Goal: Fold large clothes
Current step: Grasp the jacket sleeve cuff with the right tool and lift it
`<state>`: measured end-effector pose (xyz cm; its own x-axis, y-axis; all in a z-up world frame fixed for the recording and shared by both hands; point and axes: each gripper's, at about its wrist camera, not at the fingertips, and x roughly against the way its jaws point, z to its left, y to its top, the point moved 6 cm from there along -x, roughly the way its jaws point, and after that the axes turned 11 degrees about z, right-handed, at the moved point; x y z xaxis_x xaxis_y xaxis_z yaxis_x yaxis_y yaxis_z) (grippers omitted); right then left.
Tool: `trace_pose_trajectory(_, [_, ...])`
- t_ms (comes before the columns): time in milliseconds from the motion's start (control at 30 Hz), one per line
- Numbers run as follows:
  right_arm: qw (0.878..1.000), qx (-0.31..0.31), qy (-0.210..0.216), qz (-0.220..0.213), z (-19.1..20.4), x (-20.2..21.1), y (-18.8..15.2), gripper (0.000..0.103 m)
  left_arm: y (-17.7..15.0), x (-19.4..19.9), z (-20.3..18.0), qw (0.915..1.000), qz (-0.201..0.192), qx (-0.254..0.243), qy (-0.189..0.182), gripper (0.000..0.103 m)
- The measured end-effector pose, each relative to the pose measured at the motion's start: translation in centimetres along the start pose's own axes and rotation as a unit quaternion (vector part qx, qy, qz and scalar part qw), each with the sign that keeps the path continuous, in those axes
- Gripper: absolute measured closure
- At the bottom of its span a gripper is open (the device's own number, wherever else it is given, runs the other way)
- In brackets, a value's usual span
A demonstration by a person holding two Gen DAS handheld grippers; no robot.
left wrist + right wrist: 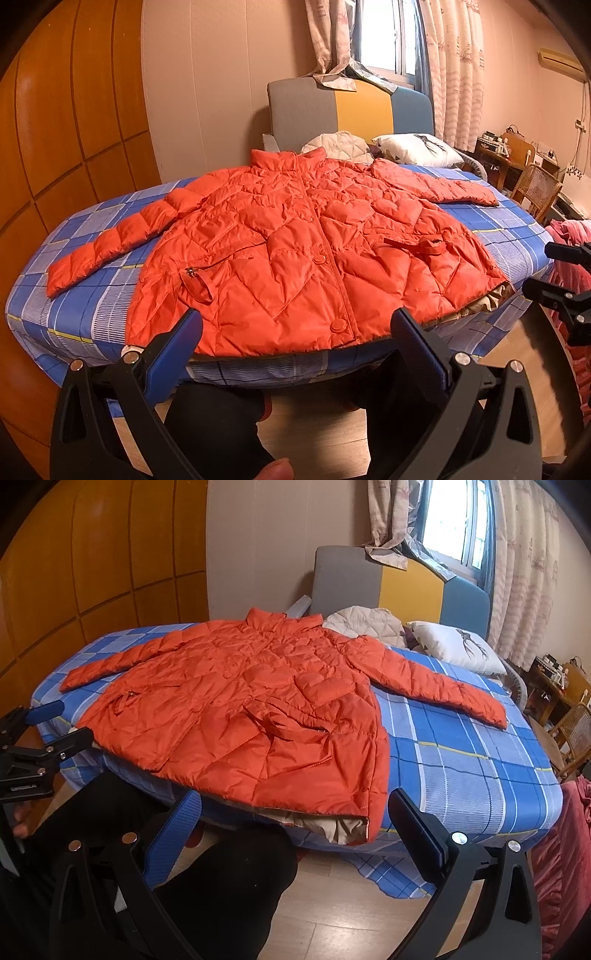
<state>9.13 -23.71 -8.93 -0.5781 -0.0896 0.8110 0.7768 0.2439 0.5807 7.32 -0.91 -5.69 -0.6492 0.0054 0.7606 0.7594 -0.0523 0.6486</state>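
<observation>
1. bedroom with wood-panelled wall point(74, 122), curtained window point(384, 37) and grey, yellow and blue headboard point(347, 110) behind.
2. bed point(92, 314) under blue plaid sheet, pillow point(417, 147) and pale quilted bundle point(336, 146) at the head end.
3. orange jacket point(295, 240) spread flat on the sheet, front up, buttoned, collar point(288, 157) toward the headboard, both sleeves out to the sides.
4. hem at the near edge of the bed, beige lining point(332, 827) showing at the near right corner.
5. left gripper point(297, 325) just short of the hem, fingers wide apart, holding nothing.
6. right gripper point(295, 808) near the hem's right corner, fingers wide apart, likewise holding nothing.
7. dark trouser legs point(221, 886) below both grippers, over wood floor point(351, 923).
8. red cloth point(557, 867) at the far right, off the bed.
</observation>
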Motion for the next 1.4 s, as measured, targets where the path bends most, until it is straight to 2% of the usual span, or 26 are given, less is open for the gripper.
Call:
trace_pose_trajectory(67, [1.0, -0.02, 0.008, -0.001, -0.7, -0.2, 0.0, 0.003, 0.1, -0.3, -0.1, 0.9997, 0.003, 0.001, -0.023, 0.002])
trace_pose_trajectory(167, [0.995, -0.085, 0.044, -0.008, -2.9, -0.4, 0.7, 0.003, 0.5, -0.6, -0.1, 0.9988, 0.002, 0.005, -0.049, 0.002])
trace_pose_trajectory(267, [0.981, -0.174, 0.083, -0.006, -6.2, -1.5, 1.6, 0.003, 1.2, -1.5, 0.2, 0.9969, 0.013, 0.014, -0.076, 0.002])
trace_pose_trajectory(333, [0.969, -0.226, 0.1, -0.011, -8.6, -2.5, 2.4, 0.003, 1.7, -2.2, 0.4, 0.9971, 0.019, 0.015, -0.072, 0.002])
trace_pose_trajectory(400, [0.953, -0.278, 0.12, -0.017, -11.7, -3.9, 3.5, 0.003, 2.3, -3.3, 0.8, 0.996, 0.032, 0.025, -0.08, 0.002])
trace_pose_trajectory(500, [0.929, -0.35, 0.12, -0.02, -16.4, -6.5, 4.9, 0.005, 3.3, -5.3, 1.9, 0.994, 0.05, 0.049, -0.085, 0.002])
trace_pose_trajectory(533, [0.922, -0.367, 0.12, -0.021, -17.8, -7.3, 5.2, 0.012, 3.7, -5.8, 2.1, 0.9935, 0.052, 0.053, -0.086, 0.002])
trace_pose_trajectory(567, [0.91, -0.395, 0.123, -0.021, -19.9, -8.6, 5.7, 0.024, 4.3, -6.6, 2.6, 0.9934, 0.055, 0.058, -0.082, 0.002])
trace_pose_trajectory(633, [0.888, -0.442, 0.122, -0.023, -23.5, -11.0, 6.4, 0.033, 5.2, -7.7, 2.9, 0.9938, 0.06, 0.055, -0.076, 0.002])
trace_pose_trajectory(700, [0.861, -0.491, 0.131, -0.03, -27.4, -13.7, 7.4, 0.04, 6.5, -8.9, 3.2, 0.9937, 0.061, 0.056, -0.075, 0.002])
trace_pose_trajectory(733, [0.852, -0.506, 0.132, -0.032, -28.7, -14.7, 7.7, 0.042, 7.0, -9.3, 3.4, 0.9933, 0.062, 0.057, -0.079, 0.002])
trace_pose_trajectory(767, [0.836, -0.531, 0.132, -0.039, -30.9, -16.3, 8.3, 0.045, 7.5, -9.8, 3.4, 0.9929, 0.066, 0.056, -0.082, 0.002])
trace_pose_trajectory(833, [0.818, -0.558, 0.134, -0.043, -33.5, -18.5, 9.0, 0.049, 8.7, -10.8, 3.2, 0.9923, 0.072, 0.05, -0.088, 0.002])
trace_pose_trajectory(1000, [0.781, -0.609, 0.124, -0.051, -38.9, -23.7, 11.0, 0.049, 10.5, -13.9, 2.7, 0.9892, 0.105, 0.053, -0.088, 0.002])
trace_pose_trajectory(1100, [0.772, -0.623, 0.114, -0.05, -40.9, -25.5, 11.6, 0.049, 11.4, -15.6, 2.8, 0.9875, 0.112, 0.07, -0.086, 0.002])
trace_pose_trajectory(1133, [0.77, -0.626, 0.111, -0.051, -41.5, -25.8, 11.8, 0.053, 11.7, -16.1, 2.8, 0.9871, 0.115, 0.075, -0.082, 0.002])
trace_pose_trajectory(1167, [0.769, -0.628, 0.106, -0.052, -42.1, -26.0, 11.8, 0.061, 12.0, -16.8, 2.9, 0.9863, 0.12, 0.08, -0.079, 0.002])
trace_pose_trajectory(1200, [0.767, -0.631, 0.105, -0.053, -42.6, -26.3, 11.9, 0.063, 12.2, -17.2, 2.9, 0.9859, 0.123, 0.083, -0.077, 0.002])
trace_pose_trajectory(1233, [0.768, -0.631, 0.102, -0.051, -43.2, -26.6, 12.1, 0.07, 12.3, -17.6, 3.1, 0.9857, 0.124, 0.088, -0.072, 0.002])
trace_pose_trajectory(1267, [0.771, -0.628, 0.096, -0.046, -43.6, -26.8, 12.0, 0.08, 12.4, -18.0, 3.4, 0.9855, 0.125, 0.093, -0.067, 0.002])
trace_pose_trajectory(1300, [0.774, -0.624, 0.093, -0.042, -43.9, -27.0, 12.1, 0.084, 12.6, -18.2, 3.7, 0.9853, 0.125, 0.097, -0.065, 0.002])
trace_pose_trajectory(1333, [0.779, -0.62, 0.087, -0.039, -44.2, -26.8, 12.2, 0.093, 12.7, -18.4, 4.3, 0.9851, 0.123, 0.104, -0.06, 0.002])
trace_pose_trajectory(1367, [0.786, -0.612, 0.078, -0.038, -44.3, -26.5, 12.4, 0.097, 12.8, -18.5, 4.5, 0.9849, 0.122, 0.108, -0.058, 0.002])
trace_pose_trajectory(1400, [0.802, -0.593, 0.064, -0.037, -44.1, -25.8, 13.3, 0.098, 12.9, -18.6, 5.1, 0.9846, 0.119, 0.116, -0.055, 0.003])
